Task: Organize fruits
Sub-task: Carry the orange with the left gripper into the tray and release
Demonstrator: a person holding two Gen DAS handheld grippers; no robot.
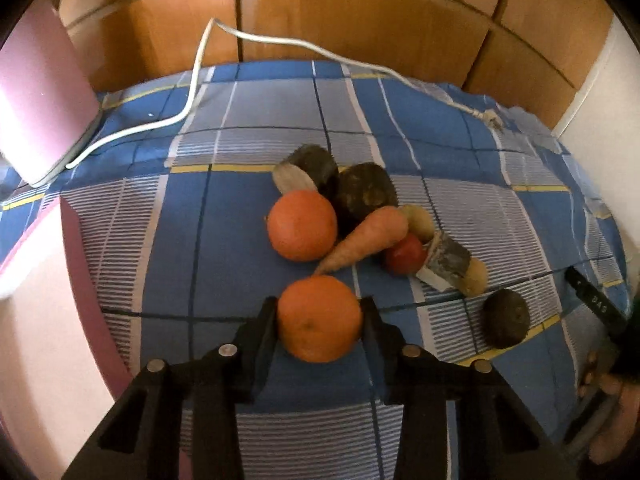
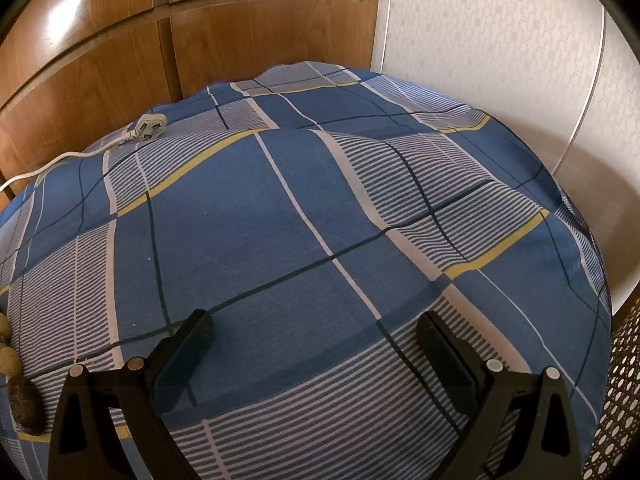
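An orange (image 1: pixel 319 320) lies on the blue checked cloth (image 1: pixel 200 220), and my left gripper (image 1: pixel 319 304) is shut on it, one finger pressed to each side. Just beyond is a pile: a second orange (image 1: pixel 302 225), a carrot (image 1: pixel 368 240), a red tomato (image 1: pixel 406 255), two dark fruits (image 1: pixel 366 190), pale potatoes (image 1: pixel 476 278) and a grey-wrapped piece (image 1: pixel 446 262). A dark round fruit (image 1: pixel 506 318) lies alone to the right. My right gripper (image 2: pixel 315 322) hangs open over bare cloth (image 2: pixel 280 220), nothing between its fingers.
A white cable (image 1: pixel 192 92) with its plug (image 2: pixel 150 128) trails over the far side of the cloth. A pink object (image 1: pixel 36 112) stands at the left. Wooden cupboard doors (image 1: pixel 360 20) close the back and a white wall (image 2: pixel 500 60) the right. A hand (image 1: pixel 616 420) shows at the lower right.
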